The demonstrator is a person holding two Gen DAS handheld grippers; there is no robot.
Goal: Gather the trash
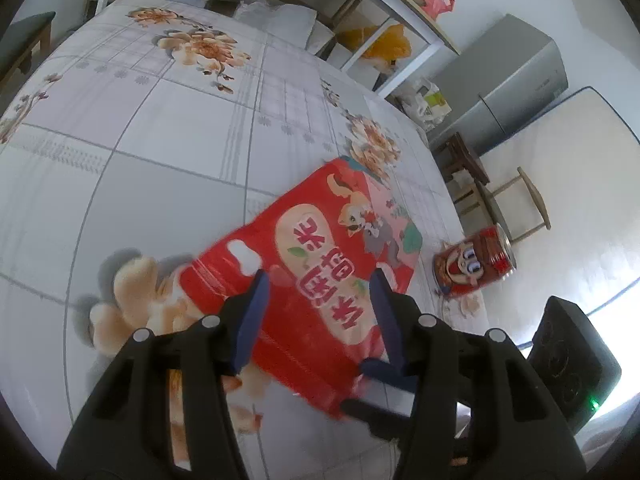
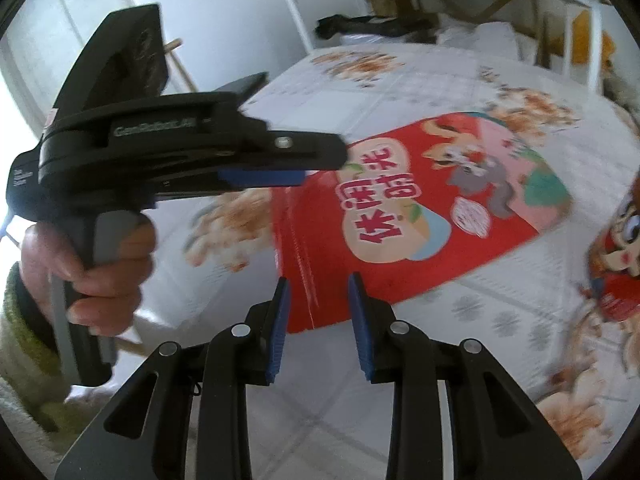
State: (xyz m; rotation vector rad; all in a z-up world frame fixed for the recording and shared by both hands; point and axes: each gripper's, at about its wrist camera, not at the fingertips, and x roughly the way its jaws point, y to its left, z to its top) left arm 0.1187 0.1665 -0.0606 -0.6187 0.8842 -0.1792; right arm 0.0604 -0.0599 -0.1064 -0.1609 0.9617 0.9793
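Note:
A flat red snack bag (image 1: 320, 264) with cartoon animals and Chinese lettering lies on the floral tablecloth (image 1: 160, 140). My left gripper (image 1: 320, 280) is open, just above the bag's near half, its blue pads (image 1: 256, 312) on either side. A red drink can (image 1: 474, 266) with a cartoon face lies to the bag's right. In the right wrist view my right gripper (image 2: 316, 284) is open over the near edge of the bag (image 2: 400, 216). The left gripper (image 2: 192, 152) hovers at the bag's left end. The can (image 2: 620, 248) is at the right edge.
A white-framed shelf (image 1: 400, 12) with yellow and red plastic bags stands behind the table. A grey cabinet (image 1: 516, 80) and wooden stools (image 1: 468, 160) stand on the floor to the right. The table's right edge runs close by the can.

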